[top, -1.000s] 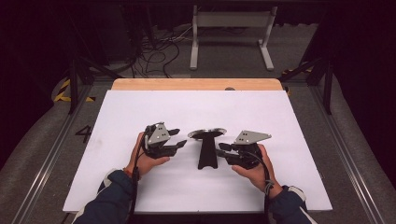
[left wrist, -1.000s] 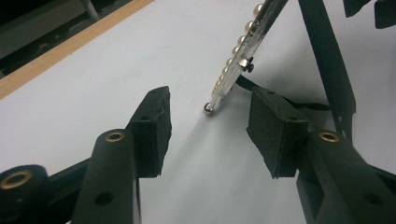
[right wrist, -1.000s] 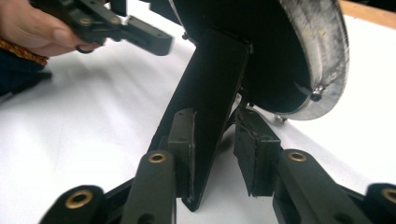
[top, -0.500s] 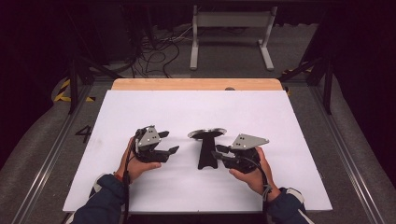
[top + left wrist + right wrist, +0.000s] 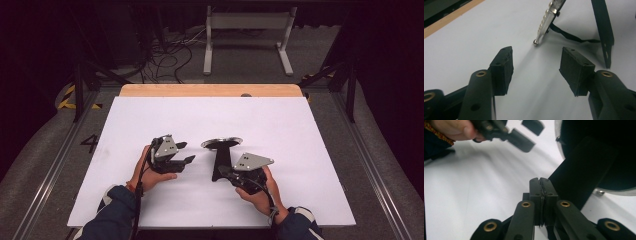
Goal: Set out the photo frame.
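Note:
A small round stand-up frame (image 5: 221, 143) with a silver beaded rim (image 5: 546, 20) stands at mid-table, propped on a black back leg (image 5: 220, 162). Left of it my left gripper (image 5: 185, 152) is open. Its jaws have just been closing, with bare white surface between the pads (image 5: 536, 65). My right gripper (image 5: 220, 173) lies low at the foot of the leg. Its jaws have just closed, and the pads are pressed together (image 5: 540, 187) with nothing between them. The leg (image 5: 579, 177) and the round frame (image 5: 599, 157) rise just behind them.
The white sheet (image 5: 150, 120) covers the table, with a wooden strip (image 5: 210, 90) along its far edge. A black strap (image 5: 571, 37) ties the leg to the frame. Cables and a white stand (image 5: 247, 30) lie on the floor beyond.
My right gripper has slid left and nearer to the leg's foot, and its jaws have shut. My left gripper drifted a little left and keeps open.

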The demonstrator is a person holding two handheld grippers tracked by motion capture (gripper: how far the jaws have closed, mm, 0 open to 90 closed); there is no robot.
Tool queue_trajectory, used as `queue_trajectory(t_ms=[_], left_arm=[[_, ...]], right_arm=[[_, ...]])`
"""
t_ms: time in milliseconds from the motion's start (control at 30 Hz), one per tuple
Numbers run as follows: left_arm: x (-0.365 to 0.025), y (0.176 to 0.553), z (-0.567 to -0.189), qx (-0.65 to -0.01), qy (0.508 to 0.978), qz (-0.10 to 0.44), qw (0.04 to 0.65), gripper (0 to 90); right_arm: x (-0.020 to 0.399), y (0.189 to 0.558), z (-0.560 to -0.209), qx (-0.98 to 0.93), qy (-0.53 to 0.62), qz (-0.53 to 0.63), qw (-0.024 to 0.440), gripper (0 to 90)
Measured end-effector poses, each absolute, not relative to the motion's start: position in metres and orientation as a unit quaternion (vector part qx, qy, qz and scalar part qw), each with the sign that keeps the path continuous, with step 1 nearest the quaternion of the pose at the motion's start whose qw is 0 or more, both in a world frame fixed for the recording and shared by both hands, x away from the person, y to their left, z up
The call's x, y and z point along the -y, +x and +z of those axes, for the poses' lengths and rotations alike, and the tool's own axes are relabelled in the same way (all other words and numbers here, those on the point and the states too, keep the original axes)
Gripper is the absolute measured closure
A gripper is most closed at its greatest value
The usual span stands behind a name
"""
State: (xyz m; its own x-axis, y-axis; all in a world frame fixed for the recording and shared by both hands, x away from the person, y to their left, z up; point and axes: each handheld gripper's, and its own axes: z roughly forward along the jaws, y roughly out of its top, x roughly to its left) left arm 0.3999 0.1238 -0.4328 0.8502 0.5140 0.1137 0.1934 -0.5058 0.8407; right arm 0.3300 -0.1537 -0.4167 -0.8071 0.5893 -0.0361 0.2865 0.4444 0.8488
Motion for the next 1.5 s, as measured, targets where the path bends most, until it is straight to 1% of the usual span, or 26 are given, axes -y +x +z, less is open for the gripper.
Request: queue_trajectory(t_ms=[67, 167, 467, 533, 567, 600, 667, 700, 900, 1000, 1267, 1500], left_arm=[[-0.12, 0.402, -0.434, -0.205, 0.85, 0.18, 0.451, 48.9], [-0.105, 0.412, -0.439, -0.201, 0.857, 0.175, 0.441, 48.8], [-0.091, 0.42, -0.442, -0.203, 0.856, 0.172, 0.443, 53.4], [-0.087, 0.42, -0.443, -0.197, 0.856, 0.184, 0.44, 61.2], [-0.087, 0.42, -0.443, -0.197, 0.856, 0.184, 0.44, 63.3], [-0.086, 0.42, -0.443, -0.195, 0.856, 0.189, 0.44, 63.3], [-0.086, 0.418, -0.442, -0.183, 0.857, 0.188, 0.444, 71.4], [-0.085, 0.415, -0.44, -0.175, 0.858, 0.193, 0.442, 75.7], [-0.087, 0.413, -0.439, -0.171, 0.859, 0.203, 0.438, 77.7], [-0.088, 0.412, -0.439, -0.171, 0.859, 0.204, 0.437, 78.4], [-0.085, 0.406, -0.439, -0.168, 0.859, 0.221, 0.429, 79.6], [-0.085, 0.402, -0.439, -0.165, 0.86, 0.224, 0.427, 80.6]], right_arm=[[0.152, 0.33, -0.418, -0.834, 0.262, 0.456, 0.166, 89.4], [0.141, 0.33, -0.424, -0.835, 0.267, 0.453, 0.165, 90.0], [0.116, 0.331, -0.438, -0.84, 0.275, 0.436, 0.17, 90.0], [0.109, 0.331, -0.443, -0.839, 0.283, 0.429, 0.179, 90.0], [0.109, 0.331, -0.443, -0.839, 0.283, 0.429, 0.179, 90.0], [0.107, 0.332, -0.445, -0.839, 0.287, 0.426, 0.182, 90.0], [0.105, 0.332, -0.448, -0.837, 0.295, 0.419, 0.19, 90.0], [0.102, 0.332, -0.45, -0.837, 0.301, 0.41, 0.203, 90.0], [0.098, 0.331, -0.456, -0.837, 0.315, 0.398, 0.206, 90.0], [0.1, 0.331, -0.457, -0.833, 0.322, 0.405, 0.198, 90.0], [0.1, 0.33, -0.457, -0.832, 0.33, 0.394, 0.209, 90.0], [0.108, 0.333, -0.457, -0.831, 0.347, 0.389, 0.195, 90.0]])
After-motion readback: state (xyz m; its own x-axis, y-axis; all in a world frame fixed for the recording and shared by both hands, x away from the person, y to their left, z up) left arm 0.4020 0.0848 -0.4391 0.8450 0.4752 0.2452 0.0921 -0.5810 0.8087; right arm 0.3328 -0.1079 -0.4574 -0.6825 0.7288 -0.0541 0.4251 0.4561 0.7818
